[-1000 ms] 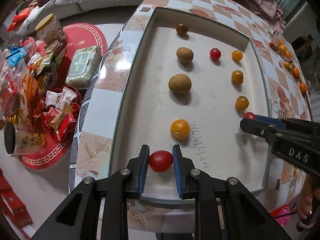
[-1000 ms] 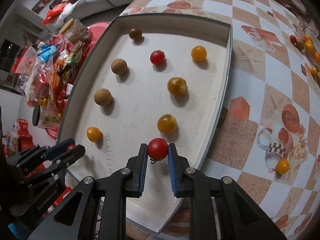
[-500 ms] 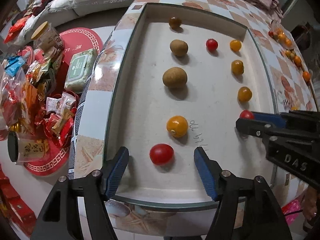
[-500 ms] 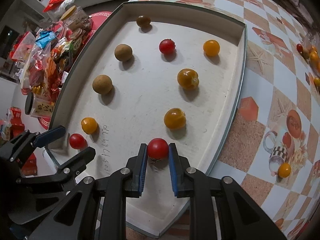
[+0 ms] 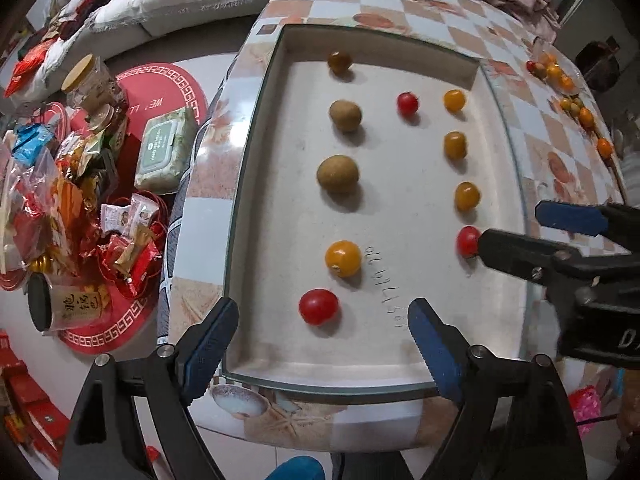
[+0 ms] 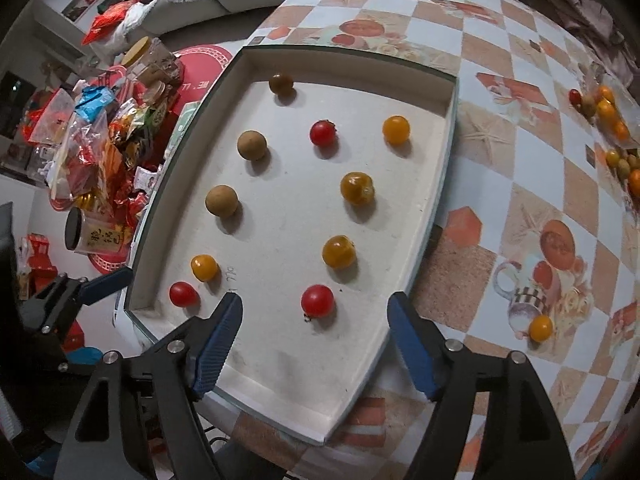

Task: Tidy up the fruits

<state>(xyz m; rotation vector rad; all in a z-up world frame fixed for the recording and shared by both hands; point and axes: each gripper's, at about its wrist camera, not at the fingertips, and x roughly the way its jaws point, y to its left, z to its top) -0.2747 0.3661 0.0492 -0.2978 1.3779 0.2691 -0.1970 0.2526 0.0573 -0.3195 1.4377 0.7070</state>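
The left tongs (image 5: 322, 344) are standing wide open, released, with a red tomato (image 5: 319, 306) sitting free on the tray floor between the blue pads (image 5: 212, 344) and touching neither. The right tongs (image 6: 314, 340) are likewise spread and gripping nothing; a second red tomato (image 6: 317, 300) is resting on the tray just ahead of the gap between their fingers. Both fruits are lying at the near ends of two columns inside the white tray (image 6: 448, 152) — on the left, an orange tomato (image 5: 343, 258) and then brownish fruits running away from the camera; on the right, a line of orange tomatoes (image 6: 339, 252) leading to the far wall.

Judging by this, the placing step is finishing: each hand is setting down its piece at the end of a row, and the tray is filling but not full. More loose fruit (image 6: 604, 114) is waiting in a small pile on the checked counter (image 6: 520, 184), well apart from the tray, and a single orange one (image 6: 541, 328) is lying nearer the right tongs.

The next move is calling for backing both tongs straight out without nudging the tomatoes — they are round and would likely roll — then reaching to the counter for another piece.
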